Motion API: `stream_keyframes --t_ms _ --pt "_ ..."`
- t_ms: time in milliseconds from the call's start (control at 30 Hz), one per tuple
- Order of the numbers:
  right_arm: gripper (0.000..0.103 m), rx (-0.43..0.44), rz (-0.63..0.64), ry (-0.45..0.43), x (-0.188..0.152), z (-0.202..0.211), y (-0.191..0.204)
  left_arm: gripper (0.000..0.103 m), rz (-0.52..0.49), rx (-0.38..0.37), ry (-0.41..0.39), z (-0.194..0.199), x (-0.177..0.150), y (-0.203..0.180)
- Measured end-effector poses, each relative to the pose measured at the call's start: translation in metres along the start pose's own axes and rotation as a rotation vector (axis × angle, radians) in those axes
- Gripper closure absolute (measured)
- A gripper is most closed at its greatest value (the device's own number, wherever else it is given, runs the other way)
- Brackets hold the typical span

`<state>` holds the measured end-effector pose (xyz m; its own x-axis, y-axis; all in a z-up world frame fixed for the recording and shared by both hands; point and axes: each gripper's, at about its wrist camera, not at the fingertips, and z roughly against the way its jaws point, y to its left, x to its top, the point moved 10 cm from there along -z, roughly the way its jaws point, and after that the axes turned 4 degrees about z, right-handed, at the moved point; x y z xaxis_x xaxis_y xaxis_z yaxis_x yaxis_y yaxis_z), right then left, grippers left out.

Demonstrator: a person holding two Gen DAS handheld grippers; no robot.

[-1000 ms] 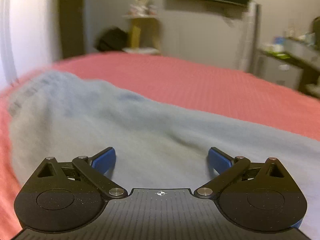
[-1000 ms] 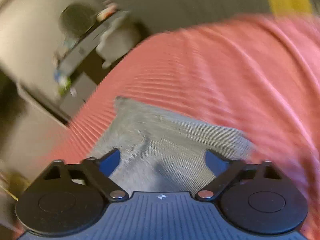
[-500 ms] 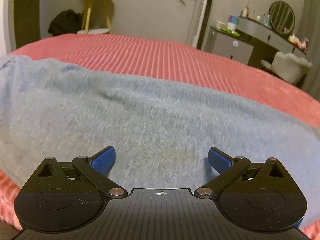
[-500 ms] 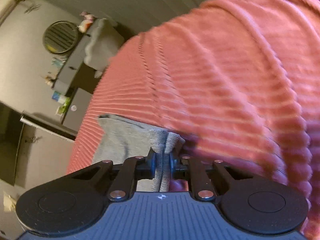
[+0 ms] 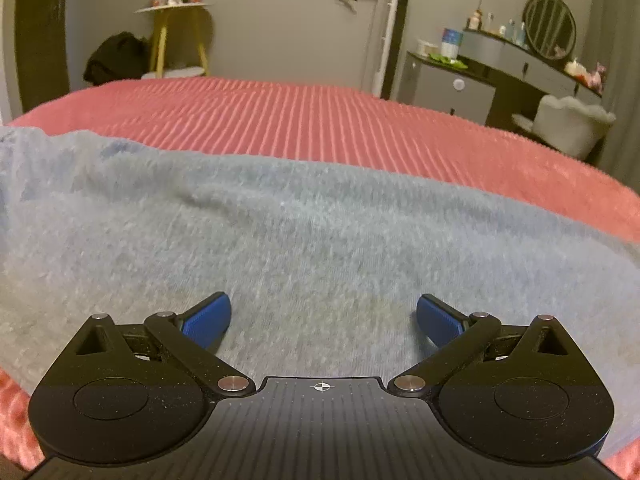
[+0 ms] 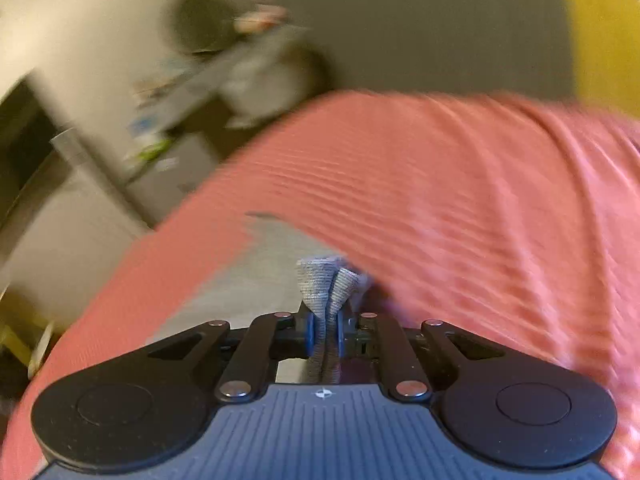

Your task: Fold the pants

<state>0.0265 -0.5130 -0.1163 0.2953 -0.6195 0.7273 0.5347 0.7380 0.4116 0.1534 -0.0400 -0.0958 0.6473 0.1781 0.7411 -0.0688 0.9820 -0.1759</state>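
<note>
Grey pants (image 5: 288, 240) lie spread across a red ribbed bedspread (image 5: 312, 120). In the left wrist view my left gripper (image 5: 323, 316) hovers just over the grey cloth with its blue pads wide apart and nothing between them. In the right wrist view my right gripper (image 6: 324, 330) is shut on a bunched fold of the pants (image 6: 326, 284), the ribbed hem sticking up between the pads. The rest of that pant leg (image 6: 256, 280) trails away to the left over the bedspread (image 6: 460, 200). This view is blurred by motion.
Beyond the bed stand a grey dresser (image 5: 452, 88) with a round mirror (image 5: 550, 26), a pale tufted chair (image 5: 568, 124), a yellow-legged side table (image 5: 176, 36) and a dark bag (image 5: 116, 56). The bed's near edge shows at the lower left.
My right gripper went from open over the cloth to shut on its hem, then lifted it while rolling. The left gripper swung its view slightly and stayed open over the pants.
</note>
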Motion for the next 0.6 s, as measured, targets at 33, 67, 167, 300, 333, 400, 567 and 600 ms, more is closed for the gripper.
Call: stream_keyframes --t_ms 33,67,167,300,333,400,567,600 --pt "0.093 0.063 0.070 -0.001 0.001 0.006 0.028 0.000 0.009 -0.015 -0.002 0.001 0.001 -0.001" --pt "0.093 0.125 0.139 0.009 -0.001 0.011 0.057 0.000 0.015 -0.035 -0.002 0.002 0.002 -0.002" --pt "0.093 0.320 0.351 0.103 -0.039 0.021 0.144 0.003 0.027 -0.096 -0.008 0.009 0.006 -0.008" --pt "0.093 0.467 0.517 0.260 -0.121 0.019 0.209 0.005 0.058 -0.166 -0.011 0.017 0.009 -0.012" --pt "0.093 0.489 0.526 0.325 -0.143 0.013 0.216 0.005 0.061 -0.186 -0.008 0.019 0.010 -0.014" --pt "0.093 0.493 0.469 0.446 -0.170 0.002 0.220 0.006 0.062 -0.217 -0.003 0.021 0.011 -0.017" --pt "0.078 0.498 0.202 0.543 -0.167 -0.009 0.199 0.006 0.121 -0.363 0.081 0.020 0.012 -0.038" --pt "0.062 0.504 0.103 0.532 -0.159 -0.009 0.185 0.006 0.142 -0.404 0.109 0.018 0.012 -0.045"
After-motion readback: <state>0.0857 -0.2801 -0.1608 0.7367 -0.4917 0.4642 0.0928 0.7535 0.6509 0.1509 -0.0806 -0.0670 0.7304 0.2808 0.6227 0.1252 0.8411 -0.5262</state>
